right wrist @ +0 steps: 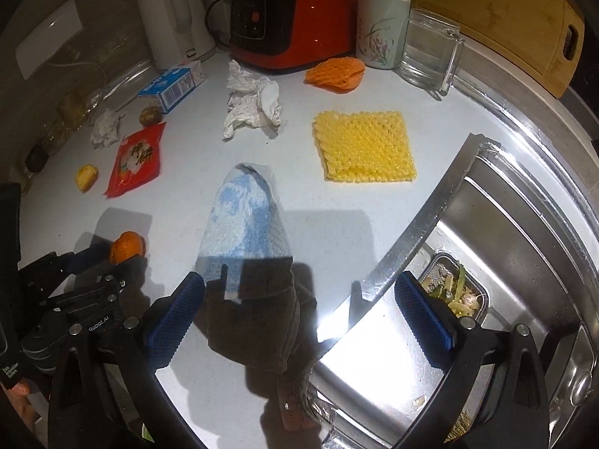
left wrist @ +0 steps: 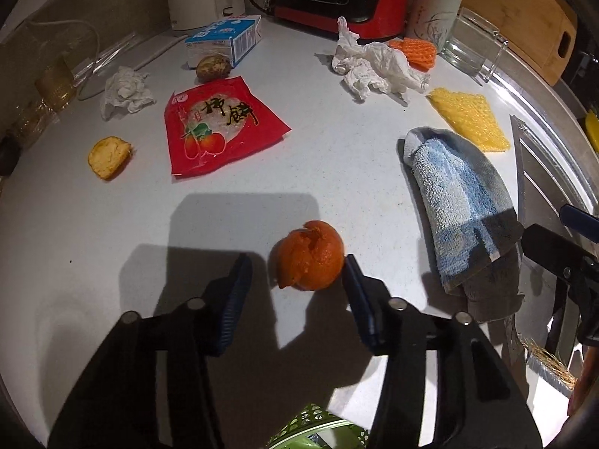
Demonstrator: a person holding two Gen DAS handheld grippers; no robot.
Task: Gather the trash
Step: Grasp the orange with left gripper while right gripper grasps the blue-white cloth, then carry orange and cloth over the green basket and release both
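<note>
Left hand-held gripper [left wrist: 297, 293] sits at a narrow gap around the orange peel [left wrist: 310, 255] on the near tabletop [left wrist: 112, 224]; right pad looks to touch the peel, left pad stands clear, so no real grip yet. Best to center the peel, close gently since it will crush, then lift straight. Right hand-held gripper [right wrist: 299, 310] is wide and empty above the towel [right wrist: 247, 224] beside the sink [right wrist: 524, 224]. Red wrapper [left wrist: 217, 125] and tissues [left wrist: 374, 65] lie farther back.

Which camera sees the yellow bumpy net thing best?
The right wrist view: the yellow foam net lies whole and near the middle. In the left wrist view it sits off to the right, squashed by the lens.
</note>
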